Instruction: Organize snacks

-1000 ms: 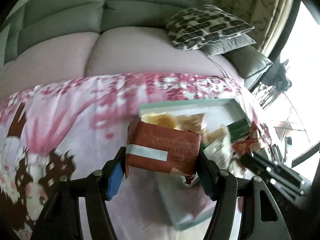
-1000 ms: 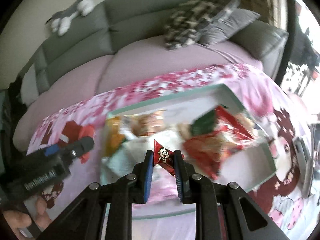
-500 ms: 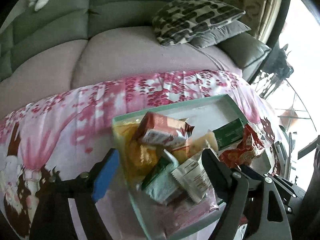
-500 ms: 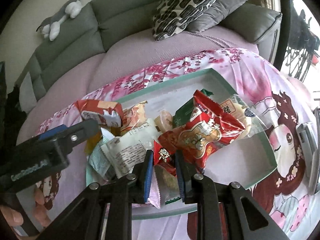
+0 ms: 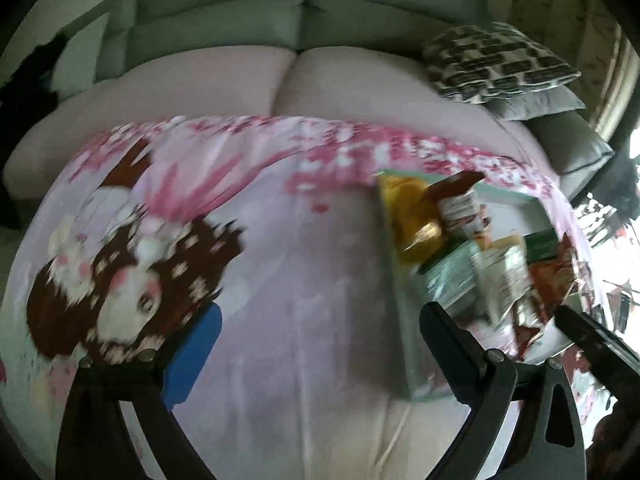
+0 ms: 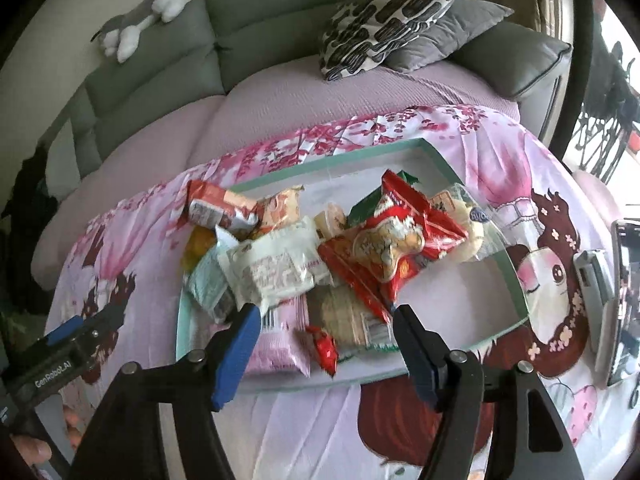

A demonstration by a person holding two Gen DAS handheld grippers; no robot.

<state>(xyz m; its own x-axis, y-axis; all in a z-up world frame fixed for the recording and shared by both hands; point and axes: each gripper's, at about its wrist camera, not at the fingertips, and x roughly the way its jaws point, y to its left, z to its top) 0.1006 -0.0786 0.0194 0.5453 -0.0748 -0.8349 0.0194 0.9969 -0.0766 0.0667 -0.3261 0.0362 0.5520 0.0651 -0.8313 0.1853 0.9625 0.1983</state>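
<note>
My right gripper (image 6: 326, 342) stands with its jaws apart, having just been opening. Between the blue pads lies a small red candy packet (image 6: 325, 347), resting on the near edge of the tray (image 6: 516, 280); neither pad presses on it. I hold nothing on this side.

My left gripper (image 5: 318, 344) has its jaws spread wide, also having just been opening. Nothing sits between them; I see only the pink printed cloth (image 5: 300, 280) under the gap. In the right wrist view the same gripper shows at the lower left, beside the tray's left end.

The tray is a shallow, pale green-edged rectangle lying flat on the cloth. Its left and middle parts carry a heap of snacks: a brown-red packet (image 6: 218, 208) at the far left corner, a yellow bag (image 6: 198, 244) below it, a white wrapped packet (image 6: 272, 270) in the middle, a large red bag (image 6: 394, 246) to its right, leaning on a clear bag of pale round crackers (image 6: 466, 228). A pink flat packet (image 6: 280, 338) and a beige cracker pack (image 6: 344, 318) lie at the near edge, just beside the candy. The tray's right end is bare.

The left wrist view is blurred; there the tray (image 5: 402, 352) sits to the right of the gripper, its contents indistinct.

Behind the cloth I note a grey sofa (image 6: 160, 76), a patterned cushion (image 6: 388, 12) and a plush toy (image 6: 140, 24) on the backrest.
</note>
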